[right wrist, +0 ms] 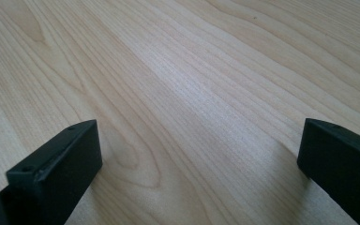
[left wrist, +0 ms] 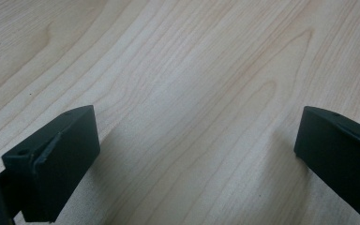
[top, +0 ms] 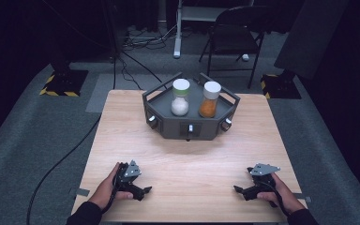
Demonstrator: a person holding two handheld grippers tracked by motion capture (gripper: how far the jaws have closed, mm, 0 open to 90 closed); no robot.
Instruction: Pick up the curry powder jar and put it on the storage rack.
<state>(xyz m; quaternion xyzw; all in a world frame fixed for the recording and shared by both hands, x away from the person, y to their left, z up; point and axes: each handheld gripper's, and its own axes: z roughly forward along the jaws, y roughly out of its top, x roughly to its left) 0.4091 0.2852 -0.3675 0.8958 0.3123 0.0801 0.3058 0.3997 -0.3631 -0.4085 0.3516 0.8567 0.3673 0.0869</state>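
A dark grey hexagonal tray (top: 168, 123) stands at the far middle of the wooden table (top: 187, 159). In it stand two jars: one with white contents and a pale lid (top: 180, 97), one with orange contents and a white lid (top: 209, 99). My left gripper (top: 145, 190) rests on the table at the near left, held by a hand, jaws pointing toward the table's middle. My right gripper (top: 238, 189) rests at the near right, jaws pointing left. In both gripper views the jaws stand wide apart over bare wood: left gripper (left wrist: 197, 140), right gripper (right wrist: 199, 150), nothing between them.
Beyond the table, a black folding chair (top: 236, 33) and stand bases with yellow-black tape (top: 63, 84) sit on the grey carpet. Cables (top: 65, 154) trail across the floor at the left. Bare wood lies between the tray and the grippers.
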